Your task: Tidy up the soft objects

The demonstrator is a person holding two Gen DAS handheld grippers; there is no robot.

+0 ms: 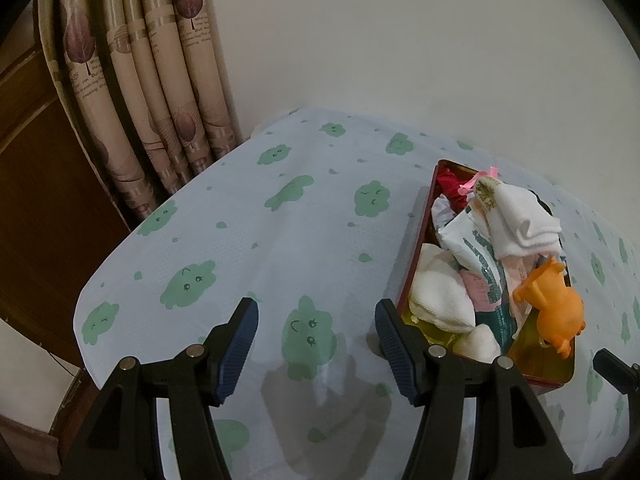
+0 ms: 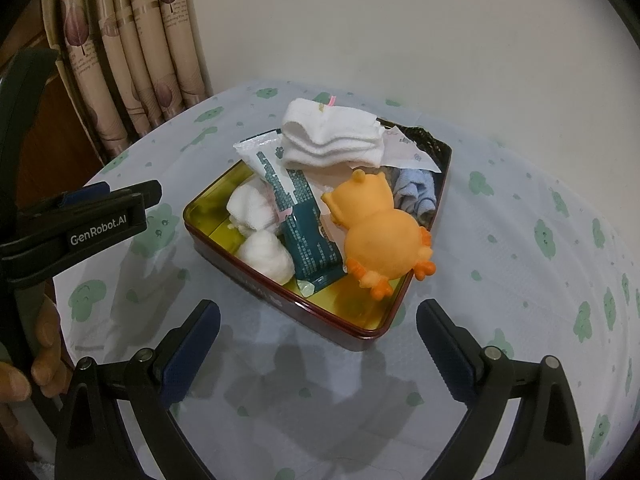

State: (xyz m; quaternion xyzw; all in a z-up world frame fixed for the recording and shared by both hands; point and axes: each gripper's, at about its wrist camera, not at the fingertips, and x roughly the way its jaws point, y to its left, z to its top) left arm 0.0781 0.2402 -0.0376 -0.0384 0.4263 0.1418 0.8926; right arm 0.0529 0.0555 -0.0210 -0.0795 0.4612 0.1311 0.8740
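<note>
My right claw (image 2: 318,344) hung spread and empty over the worktop (image 2: 520,280), just short of the tin (image 2: 280,300). Orange toy (image 2: 380,232), folded white cloth (image 2: 332,140) and packet (image 2: 304,220) lay inside it. My left claw (image 1: 316,344) was spread too, tin just beside its right finger.

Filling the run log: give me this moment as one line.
left gripper: open, empty | right gripper: open, empty | tin tray: holds orange toy, folded white towel, teal packet | tablecloth

Orange toy (image 2: 380,228); white towel (image 2: 332,136); gold-lined red tin (image 2: 352,320); green-blotched white tablecloth (image 1: 280,220).
</note>
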